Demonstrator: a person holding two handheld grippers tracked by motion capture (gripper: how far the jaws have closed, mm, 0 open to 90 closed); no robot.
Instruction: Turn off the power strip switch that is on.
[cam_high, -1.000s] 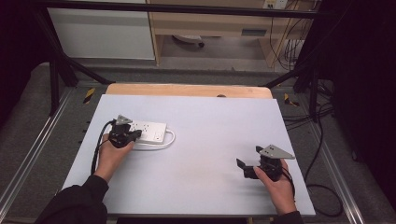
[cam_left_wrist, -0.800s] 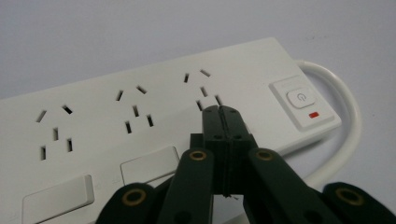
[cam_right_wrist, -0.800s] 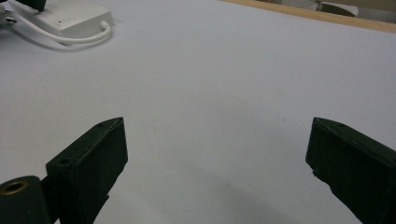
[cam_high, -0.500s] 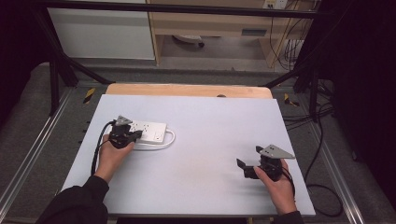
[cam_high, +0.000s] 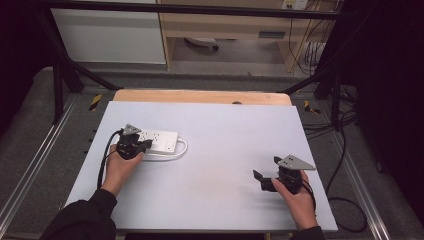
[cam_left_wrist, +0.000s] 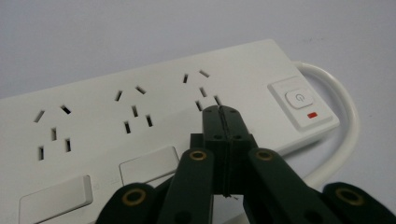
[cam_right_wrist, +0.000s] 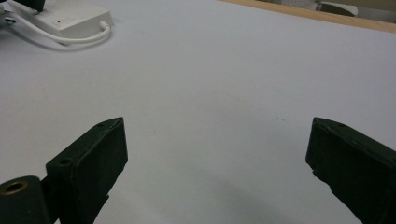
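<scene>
Here the left gripper (cam_left_wrist: 223, 122) is sitting with its jaws pressed fully together, nothing between them, its tip hovering over or resting on the near edge of the white power strip (cam_left_wrist: 140, 126); contact cannot be told. In the left gripper view the strip is lying straight ahead of the closed tip, its long axis running crosswise, with three socket groups in a row and the power button (cam_left_wrist: 299, 99) with its small red mark off to the right of the tip. That offset looks like the relation the coming move is turning on: a closed tip would suit pressing the button, and it would have to shift sideways along the strip to reach it. The left hand (cam_high: 119, 167) is clearly the nearer one.

The right gripper (cam_high: 263, 180) is waiting well apart from the strip, toward the near right of the surface, its jaws standing wide with nothing in them. From the right gripper view the strip (cam_right_wrist: 70, 18) is showing far off, its white cable (cam_right_wrist: 79, 38) looping beside it.

The pale grey surface (cam_high: 225, 150) is carrying the strip at its left middle. Beyond it, a wooden edge (cam_high: 200, 96) is bordering the far side, and further back a white cabinet (cam_high: 110, 35) and a wooden shelf unit (cam_high: 235, 25) are standing in a dim room.
</scene>
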